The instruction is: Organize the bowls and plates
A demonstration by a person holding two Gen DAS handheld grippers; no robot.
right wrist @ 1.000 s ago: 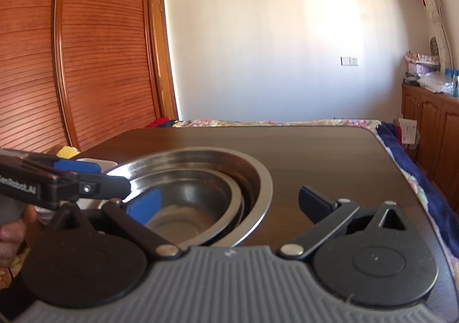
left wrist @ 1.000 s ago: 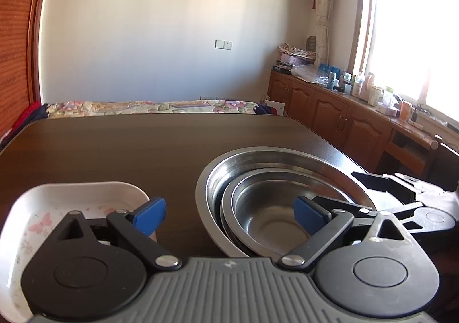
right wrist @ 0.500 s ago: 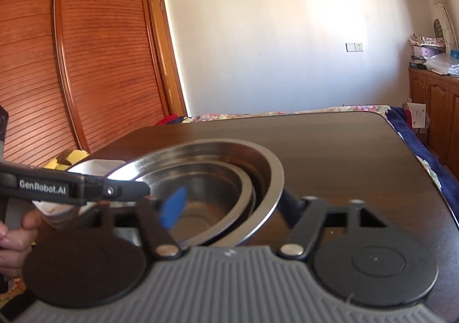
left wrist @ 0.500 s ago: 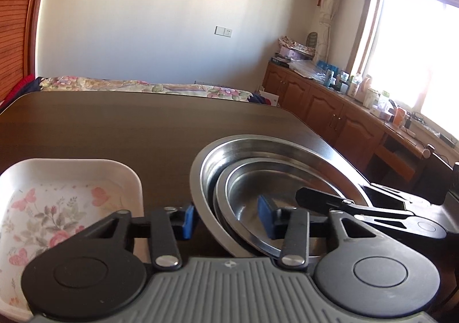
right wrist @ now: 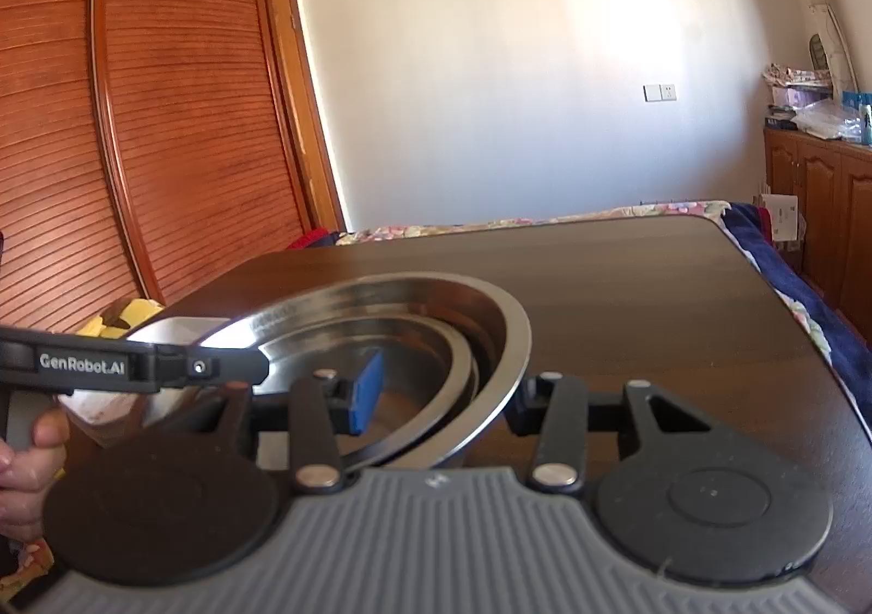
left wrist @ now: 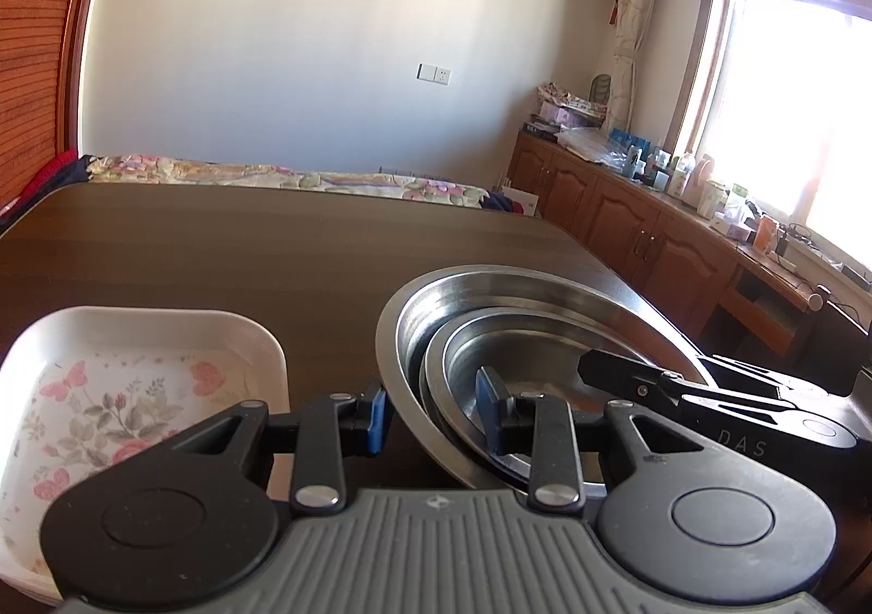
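Left wrist view showed the left gripper (left wrist: 433, 415) with its two blue pads astride the near-left rim of the steel bowls (left wrist: 523, 341), one pad outside the largest bowl's wall and one inside; the jaws were closing on that rim, and the outer pad looked to be touching metal (whether the inner one pressed firmly, I could not tell). Three bowls sat nested, the big one carrying two smaller ones, on the dark wooden table (left wrist: 218, 254). Just left of the bowls lay a white tray (left wrist: 147, 325) with flowers and butterflies printed on it, close beside them.

From the right wrist camera the right gripper (right wrist: 444, 399) straddled the opposite side of the bowls (right wrist: 436, 309), its blue pad inside the stack and the black finger outside the big bowl's rim, jaws likewise closing with the rim between them. A hand (right wrist: 27, 472) at the left edge gripped the other tool's handle.

Beyond the table stood a flowered bedspread (left wrist: 283, 178), a wooden cabinet (left wrist: 627, 216) under the window on the right, and a slatted wardrobe (right wrist: 136, 123) on the left
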